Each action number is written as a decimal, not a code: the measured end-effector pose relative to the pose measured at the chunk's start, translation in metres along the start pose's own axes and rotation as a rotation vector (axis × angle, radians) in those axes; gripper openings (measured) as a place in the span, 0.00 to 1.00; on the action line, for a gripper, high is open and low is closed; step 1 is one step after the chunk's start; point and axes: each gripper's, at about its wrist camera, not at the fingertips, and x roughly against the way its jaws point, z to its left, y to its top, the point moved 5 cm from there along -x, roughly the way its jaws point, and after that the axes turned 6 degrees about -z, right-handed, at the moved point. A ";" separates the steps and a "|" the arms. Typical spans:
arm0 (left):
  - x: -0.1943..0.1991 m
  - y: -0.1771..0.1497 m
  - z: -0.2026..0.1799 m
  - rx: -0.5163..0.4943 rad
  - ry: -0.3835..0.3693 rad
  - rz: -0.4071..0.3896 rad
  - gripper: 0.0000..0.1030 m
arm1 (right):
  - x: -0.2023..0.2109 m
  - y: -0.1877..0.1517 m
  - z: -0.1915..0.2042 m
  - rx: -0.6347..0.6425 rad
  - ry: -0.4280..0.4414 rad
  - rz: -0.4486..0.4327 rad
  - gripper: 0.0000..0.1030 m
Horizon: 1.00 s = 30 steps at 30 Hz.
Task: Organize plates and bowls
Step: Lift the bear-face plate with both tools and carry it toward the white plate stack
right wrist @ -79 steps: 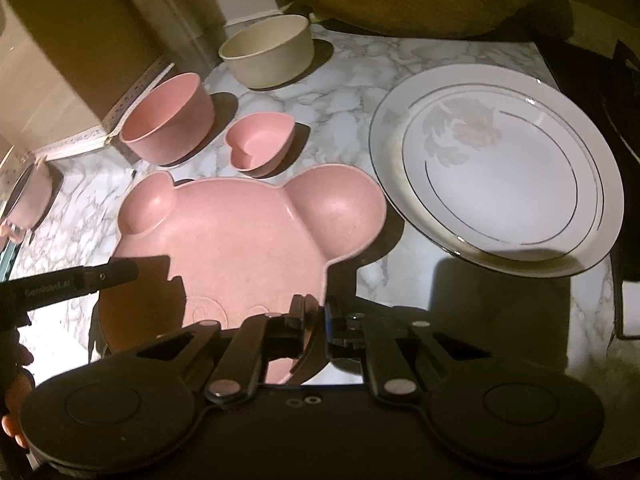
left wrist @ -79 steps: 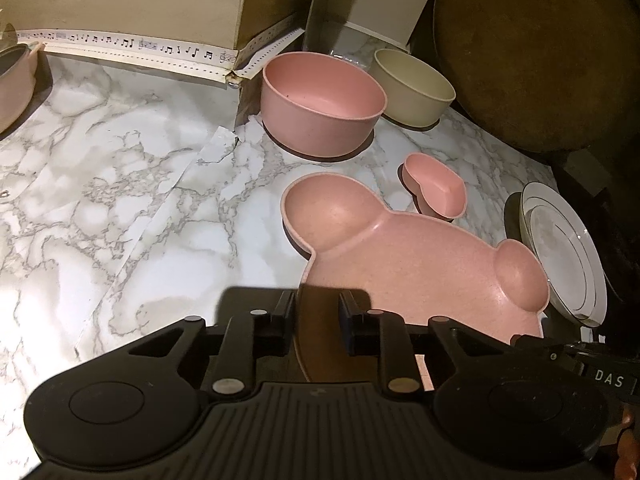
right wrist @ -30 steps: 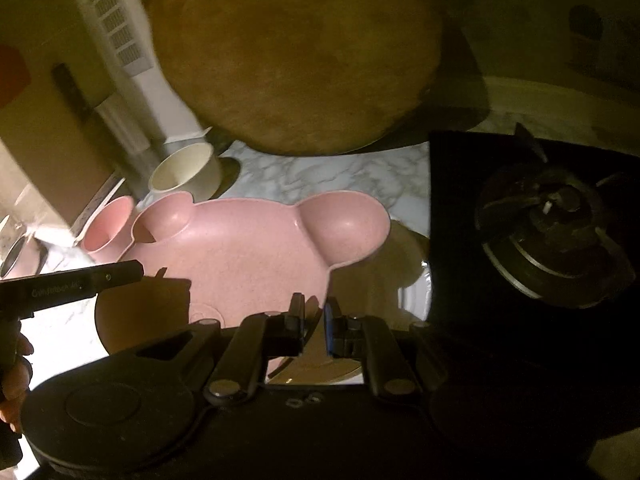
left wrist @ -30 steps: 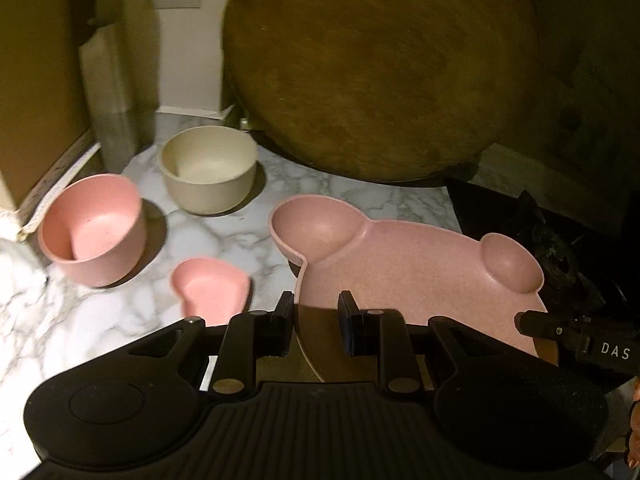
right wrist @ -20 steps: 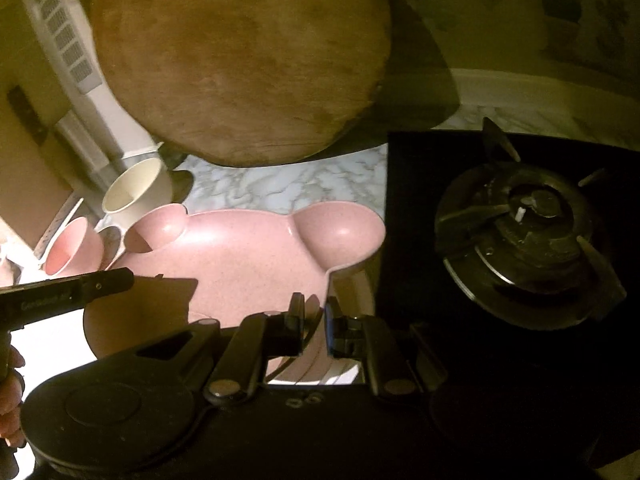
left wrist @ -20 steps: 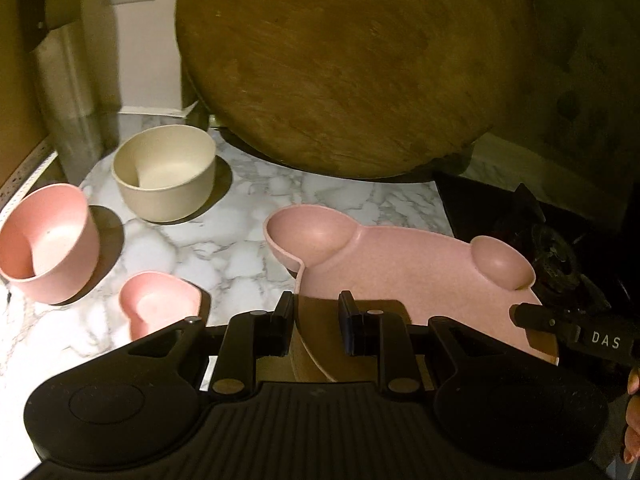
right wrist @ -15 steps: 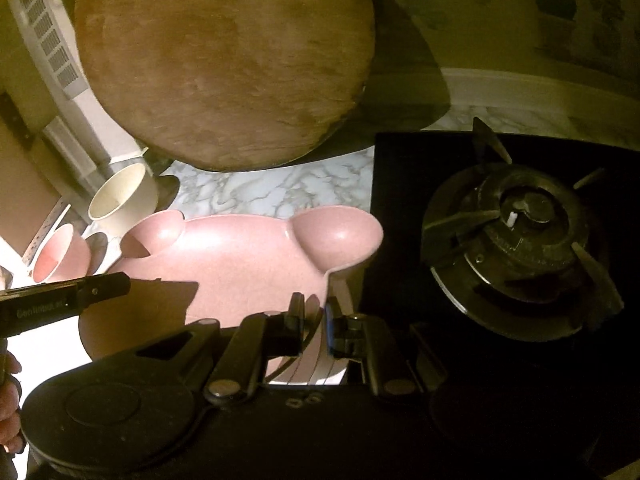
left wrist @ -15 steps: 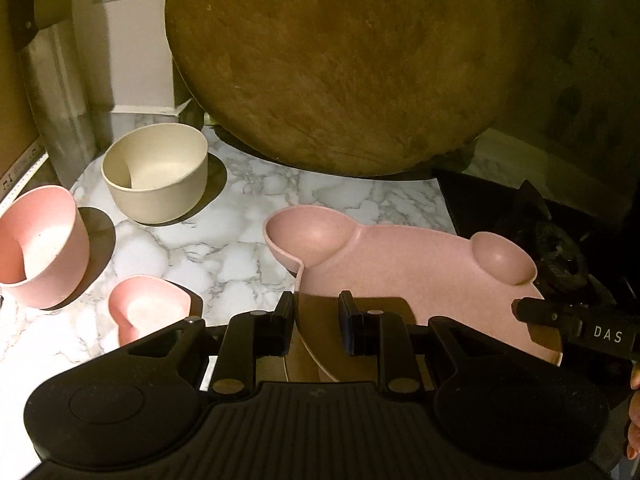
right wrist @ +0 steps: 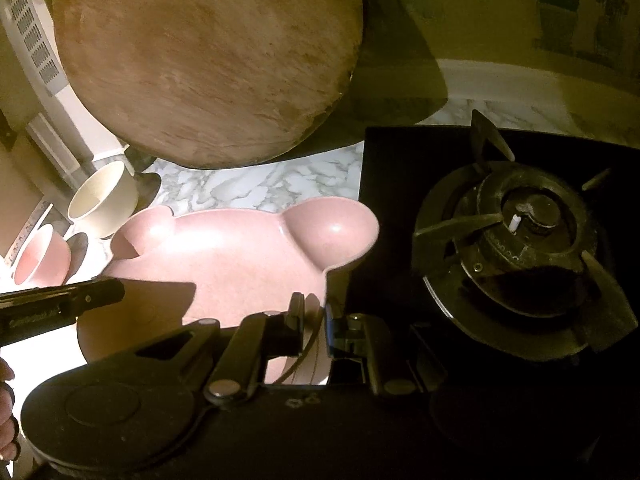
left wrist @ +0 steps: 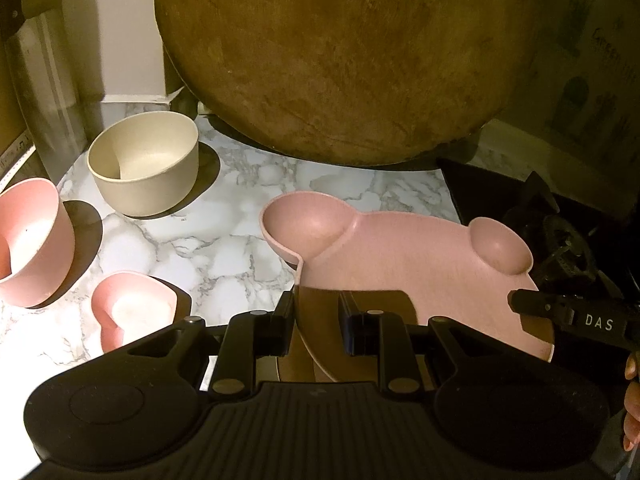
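While the pink bear-shaped plate (left wrist: 404,264) is clamped at opposite rims by the left gripper (left wrist: 316,320) and right gripper (right wrist: 314,320), it is carried above the marble counter (left wrist: 248,236); a level set-down is judged next.

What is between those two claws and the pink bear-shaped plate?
Nothing. Both grippers already pinch the plate by its near rim: the left gripper on one side, the right gripper on the other, each rim edge caught between its fingers.
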 end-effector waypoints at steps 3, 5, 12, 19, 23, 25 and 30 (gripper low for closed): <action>-0.002 -0.003 -0.001 -0.008 0.003 0.006 0.22 | -0.004 0.000 0.000 -0.002 -0.002 0.005 0.09; -0.004 -0.006 -0.001 -0.017 0.000 0.011 0.22 | -0.005 -0.001 0.000 0.011 -0.007 0.007 0.09; -0.005 -0.012 0.001 -0.021 -0.008 0.020 0.22 | -0.008 -0.003 0.000 0.034 -0.009 0.008 0.11; 0.000 -0.014 0.001 -0.023 -0.011 0.020 0.22 | -0.007 -0.005 0.001 0.031 -0.015 0.024 0.20; 0.003 -0.014 0.002 -0.019 -0.020 0.027 0.22 | -0.004 -0.006 -0.001 0.018 -0.023 0.024 0.23; 0.004 -0.016 0.002 -0.019 -0.026 0.032 0.22 | -0.001 -0.006 -0.002 0.013 -0.018 0.022 0.27; 0.009 -0.021 0.001 -0.027 -0.031 0.040 0.22 | 0.007 -0.011 0.002 0.017 -0.002 0.021 0.32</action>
